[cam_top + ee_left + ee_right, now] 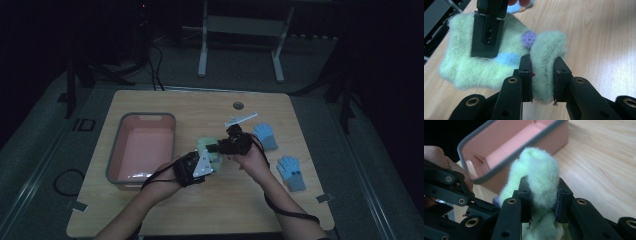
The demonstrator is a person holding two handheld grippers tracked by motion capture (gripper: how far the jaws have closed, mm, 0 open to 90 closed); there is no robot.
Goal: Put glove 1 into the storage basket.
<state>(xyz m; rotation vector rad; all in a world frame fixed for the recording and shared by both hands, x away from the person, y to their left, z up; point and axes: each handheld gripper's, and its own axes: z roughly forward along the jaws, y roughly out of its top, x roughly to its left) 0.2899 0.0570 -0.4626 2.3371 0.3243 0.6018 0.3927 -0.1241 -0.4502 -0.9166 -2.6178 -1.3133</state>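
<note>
Both grippers clamp the green glove (206, 150) at centre frame, left gripper (543, 77) and right gripper (543, 197) each pinching it above the bench (240, 200), while the pink bin (116, 150) at left sits empty and two blue gloves (291, 172) wait at right.

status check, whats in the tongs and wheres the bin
Left tongs and right tongs both shut on the fuzzy green glove, held off the table. Pink bin just left. Two blue gloves lie right, clear.
</note>
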